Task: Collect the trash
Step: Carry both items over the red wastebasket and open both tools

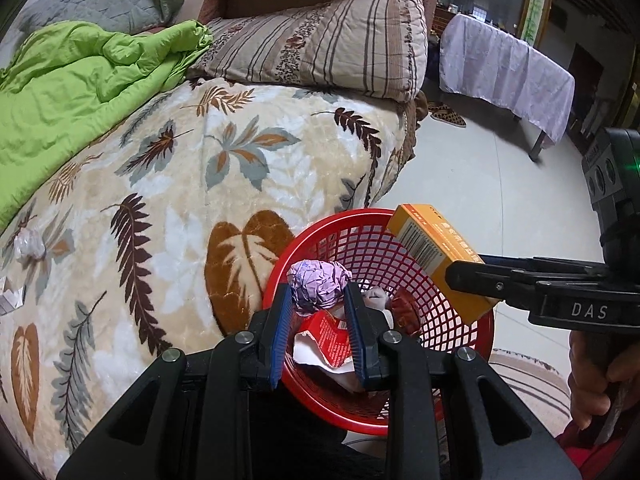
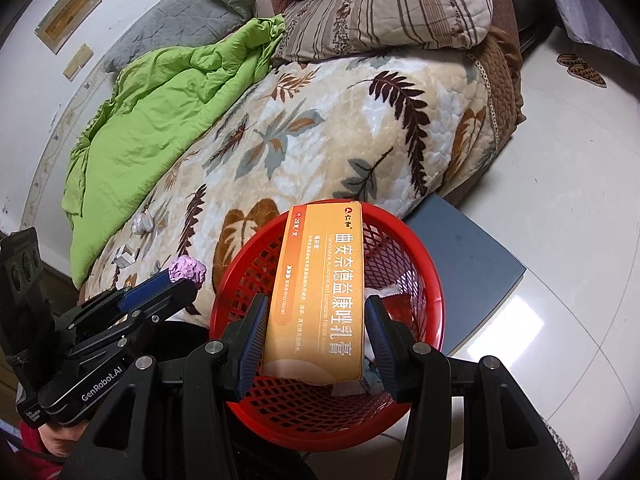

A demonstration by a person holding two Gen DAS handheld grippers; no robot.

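Gripping crumpled purple paper ball (image 1: pixel 318 285) in left tongs (image 1: pixel 318 300), right tongs (image 2: pixel 316 328) clamping long orange box (image 2: pixel 320 288), both over red mesh basket (image 2: pixel 416 240).

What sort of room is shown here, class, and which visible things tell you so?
Most likely a bedroom at home: a bed under a leaf-print blanket, a striped pillow and a crumpled green quilt, with slippers on the floor.

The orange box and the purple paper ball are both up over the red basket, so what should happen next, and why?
Probably open both grippers and let them drop. The right gripper holds the orange box above the red basket, and the left gripper holds the purple paper ball over its rim, with other trash already inside.
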